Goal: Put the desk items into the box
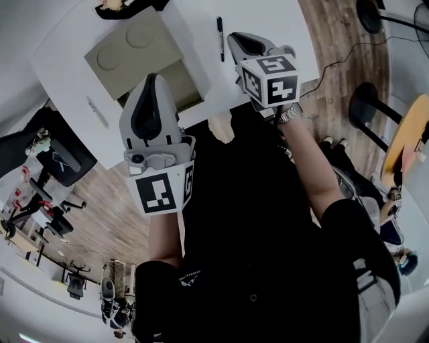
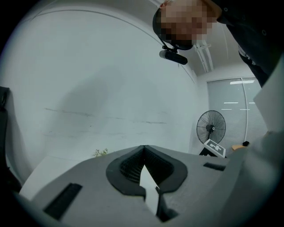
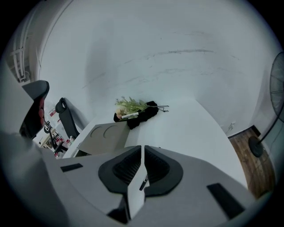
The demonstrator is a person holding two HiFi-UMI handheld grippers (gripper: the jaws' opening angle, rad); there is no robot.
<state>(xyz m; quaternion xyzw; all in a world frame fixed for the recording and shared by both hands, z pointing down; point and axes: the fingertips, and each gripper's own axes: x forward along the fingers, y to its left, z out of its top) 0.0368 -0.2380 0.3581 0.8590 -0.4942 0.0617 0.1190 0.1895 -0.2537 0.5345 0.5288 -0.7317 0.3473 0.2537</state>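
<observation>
On the white desk (image 1: 271, 17) stands an open cardboard box (image 1: 137, 57), one flap with two round marks folded out flat. Right of the box, a black pen (image 1: 220, 30) lies alone on the bare desktop, apart from it. Beyond the box, at the desk's far edge, sits a dark bundle of cloth (image 3: 144, 113) with a sprig of greenery (image 3: 128, 104) on it.

The left gripper (image 1: 153, 84) is held in the air on the near side of the box, clenched with nothing between its jaws. Its own view faces a plain pale wall (image 2: 88, 88) and a standing fan (image 2: 211, 127). The right gripper (image 1: 244, 41) hangs over the desk right of the box, just beside the pen. Its jaws are also pressed together and empty, and the pen shows through the slit between them.

A wood-plank floor (image 1: 348, 60) surrounds the desk, with a black office chair (image 1: 64, 161) left of the box and black stools (image 1: 367, 100) far to its right.
</observation>
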